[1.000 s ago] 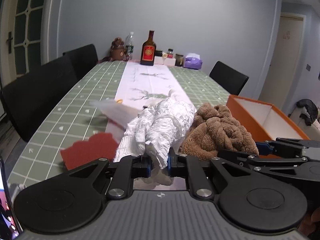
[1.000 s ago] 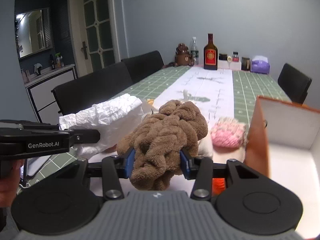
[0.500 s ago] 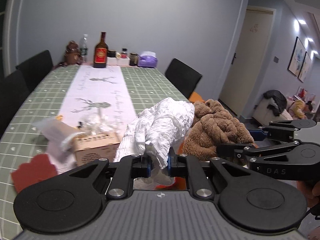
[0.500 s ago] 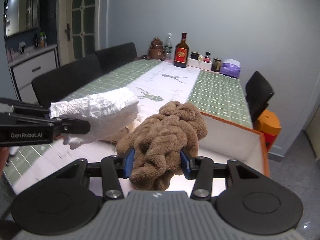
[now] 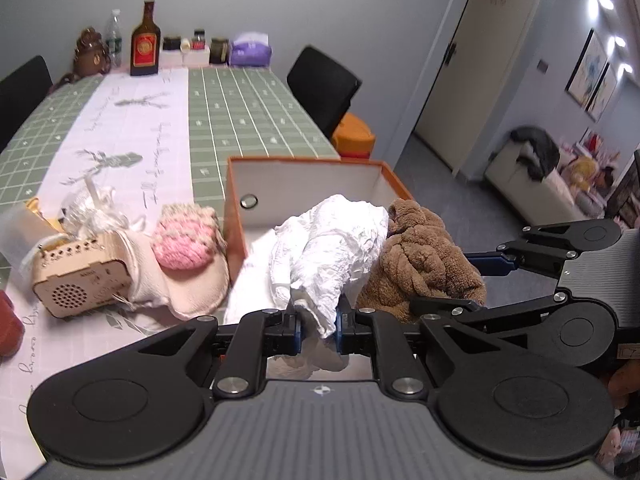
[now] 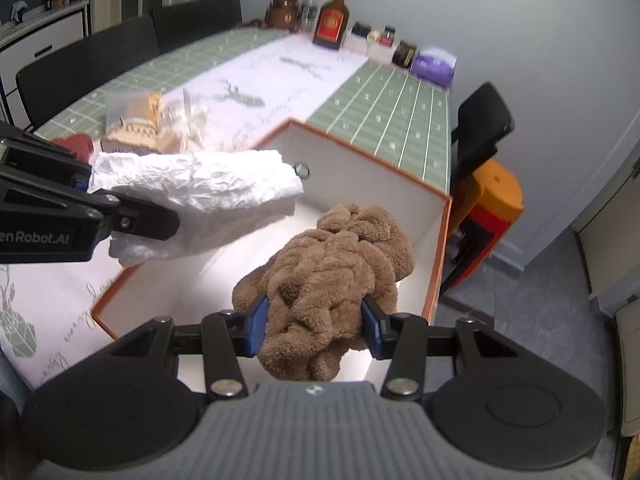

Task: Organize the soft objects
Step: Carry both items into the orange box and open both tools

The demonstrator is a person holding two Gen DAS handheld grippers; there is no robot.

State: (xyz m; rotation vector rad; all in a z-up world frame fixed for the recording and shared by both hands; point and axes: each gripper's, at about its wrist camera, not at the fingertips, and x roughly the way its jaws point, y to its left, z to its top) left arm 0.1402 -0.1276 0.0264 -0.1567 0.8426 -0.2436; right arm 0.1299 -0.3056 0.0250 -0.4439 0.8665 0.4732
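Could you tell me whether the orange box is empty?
Apparently empty: the orange box shows bare white floor; both cloths hang above, hiding part.

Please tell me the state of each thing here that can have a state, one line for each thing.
left gripper: shut on white crinkled cloth, held in the air
right gripper: shut on brown fluffy towel, above the box
orange box: open, nothing visible inside
pink knitted item: lying on the table
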